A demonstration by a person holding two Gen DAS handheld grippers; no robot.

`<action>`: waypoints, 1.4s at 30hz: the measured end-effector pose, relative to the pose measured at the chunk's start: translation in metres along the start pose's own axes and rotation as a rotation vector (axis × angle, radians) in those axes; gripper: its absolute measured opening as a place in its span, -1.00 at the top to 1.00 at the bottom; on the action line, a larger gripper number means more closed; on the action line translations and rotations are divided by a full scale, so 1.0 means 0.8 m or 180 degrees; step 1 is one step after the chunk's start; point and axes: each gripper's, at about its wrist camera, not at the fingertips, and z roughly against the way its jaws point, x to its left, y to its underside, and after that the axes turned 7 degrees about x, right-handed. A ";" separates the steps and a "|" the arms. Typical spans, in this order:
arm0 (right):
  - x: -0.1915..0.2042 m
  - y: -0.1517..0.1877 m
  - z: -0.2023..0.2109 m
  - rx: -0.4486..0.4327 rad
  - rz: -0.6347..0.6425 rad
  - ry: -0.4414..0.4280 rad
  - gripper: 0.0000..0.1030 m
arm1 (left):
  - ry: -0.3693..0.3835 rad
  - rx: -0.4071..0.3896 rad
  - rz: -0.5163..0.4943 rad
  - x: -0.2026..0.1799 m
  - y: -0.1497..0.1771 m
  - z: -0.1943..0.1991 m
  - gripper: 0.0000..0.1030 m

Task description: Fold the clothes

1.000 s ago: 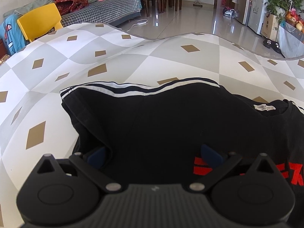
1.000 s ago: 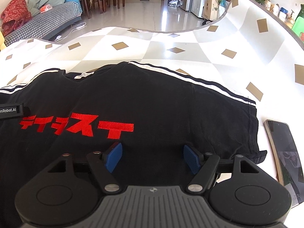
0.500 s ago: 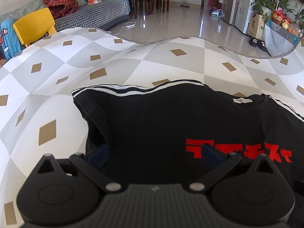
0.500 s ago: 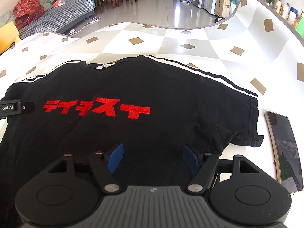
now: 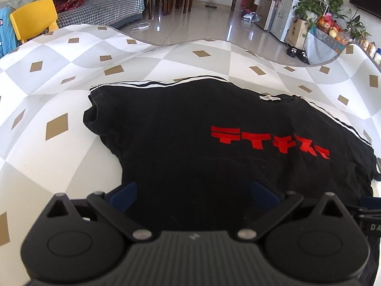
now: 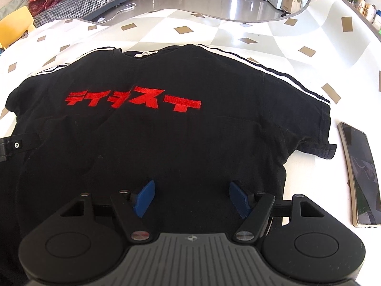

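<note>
Left wrist view takes in a table (image 5: 59, 162) covered with a grey-and-white diamond-patterned cloth, which bears everything else. Spread flat on it, front side up, lies a black T-shirt (image 5: 190, 147) with red lettering (image 5: 269, 140) across the chest, white stripes along both shoulders and a small white neck label (image 5: 270, 98) at the collar on the far side; its 2 short sleeves reach out to either side, and the lower part of the shirt runs out of sight beneath both tools. To the right of the shirt, just beside the right sleeve, a phone (image 6: 362, 176) lies flat with its dark screen up. The left gripper (image 5: 194, 194) hangs above the shirt's lower left part with its blue pads spread wide and nothing pinched between them. The right gripper (image 6: 191, 199) hangs above the lower middle of the shirt, its jaws likewise wide apart and empty.
</note>
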 end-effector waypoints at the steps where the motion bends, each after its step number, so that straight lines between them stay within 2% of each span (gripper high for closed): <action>1: 0.001 0.001 -0.001 -0.0002 0.0011 0.0011 -0.33 | 0.0053 0.0036 0.0016 0.002 0.002 -0.003 -1.00; 5: -0.002 -0.001 -0.003 -0.0009 -0.0039 0.0021 -0.33 | 0.0122 0.0164 0.0125 0.012 0.008 -0.019 -1.00; 14: -0.018 -0.008 -0.008 -0.0021 -0.0224 0.0156 -0.35 | -0.0226 0.0103 -0.0115 0.006 0.013 -0.028 -1.00; 26: -0.047 -0.015 -0.014 -0.0067 -0.0389 0.0281 -0.35 | -0.0407 0.0066 -0.0118 0.016 0.009 -0.033 -1.00; 37: -0.043 -0.013 -0.009 -0.0058 -0.0375 0.0287 -0.30 | -0.0400 0.0101 -0.0056 0.014 0.005 -0.031 -1.00; 39: -0.041 -0.010 -0.002 -0.0060 -0.0377 0.0223 -0.30 | -0.0338 0.0083 0.0017 0.013 0.005 -0.023 -1.00; 42: -0.035 -0.002 0.012 -0.0102 -0.0322 0.0118 -0.30 | -0.0312 0.0031 -0.0036 0.004 0.005 -0.008 -1.00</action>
